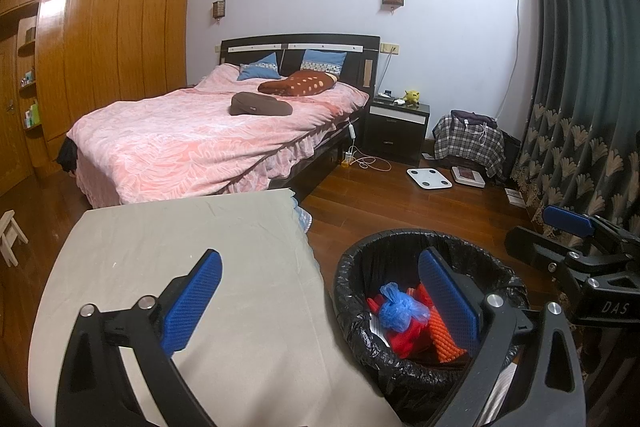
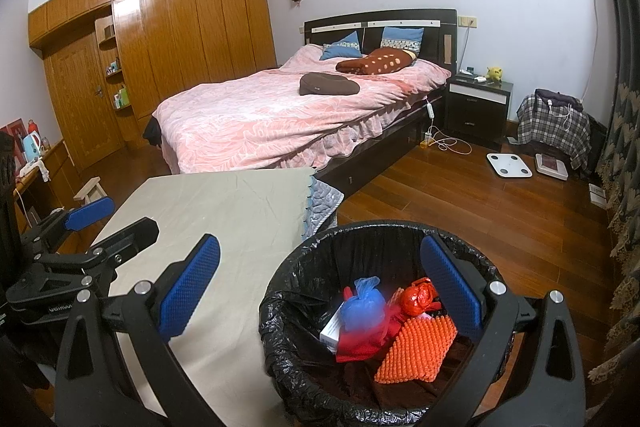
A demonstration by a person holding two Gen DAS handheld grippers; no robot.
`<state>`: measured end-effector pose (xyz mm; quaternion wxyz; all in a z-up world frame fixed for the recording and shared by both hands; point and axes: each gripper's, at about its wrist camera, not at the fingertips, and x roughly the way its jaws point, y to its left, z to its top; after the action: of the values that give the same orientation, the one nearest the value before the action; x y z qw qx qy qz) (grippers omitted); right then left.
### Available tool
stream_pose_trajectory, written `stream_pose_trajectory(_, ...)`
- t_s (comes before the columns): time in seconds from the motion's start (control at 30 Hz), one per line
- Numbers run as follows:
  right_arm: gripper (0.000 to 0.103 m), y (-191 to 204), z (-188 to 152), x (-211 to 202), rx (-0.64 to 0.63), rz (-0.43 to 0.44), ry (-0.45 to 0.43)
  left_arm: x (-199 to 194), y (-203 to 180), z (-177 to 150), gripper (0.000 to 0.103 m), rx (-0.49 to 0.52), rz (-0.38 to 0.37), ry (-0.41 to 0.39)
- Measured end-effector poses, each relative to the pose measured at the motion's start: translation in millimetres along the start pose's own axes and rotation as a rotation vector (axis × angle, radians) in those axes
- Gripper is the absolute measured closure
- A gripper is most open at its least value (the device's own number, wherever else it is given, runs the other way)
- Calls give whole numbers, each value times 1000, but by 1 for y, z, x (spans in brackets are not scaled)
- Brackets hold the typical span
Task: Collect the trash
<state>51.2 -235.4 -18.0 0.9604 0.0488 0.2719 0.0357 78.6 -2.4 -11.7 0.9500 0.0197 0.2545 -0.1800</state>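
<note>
A round bin with a black liner point(image 1: 360, 259) point(image 2: 280, 307) stands on the floor beside a low table covered in beige cloth point(image 1: 180, 247) point(image 2: 224, 203). Inside lie a blue plastic bag point(image 1: 398, 309) point(image 2: 362, 307), red wrappers point(image 2: 418, 297), an orange knobbly piece point(image 2: 416, 351) and a white box point(image 2: 332, 331). My left gripper point(image 1: 320, 303) is open and empty, spanning the table's edge and the bin. My right gripper point(image 2: 320, 295) is open and empty above the bin. Each gripper shows in the other's view, the right point(image 1: 568, 223) and the left point(image 2: 88, 213).
A bed with a pink cover point(image 1: 192, 143) point(image 2: 280, 119) stands behind the table. A dark nightstand point(image 1: 398, 127), a white scale point(image 1: 429, 178) and a chair draped in plaid cloth point(image 1: 470, 143) are on the wooden floor. A curtain point(image 1: 580, 107) hangs right.
</note>
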Motion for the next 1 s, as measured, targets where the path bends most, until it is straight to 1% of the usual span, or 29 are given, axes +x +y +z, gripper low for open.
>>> stream_pose_trajectory(1.0, 5, 2, 1, 0, 3, 2, 4, -1, -2, 1, 6, 2, -2, 3)
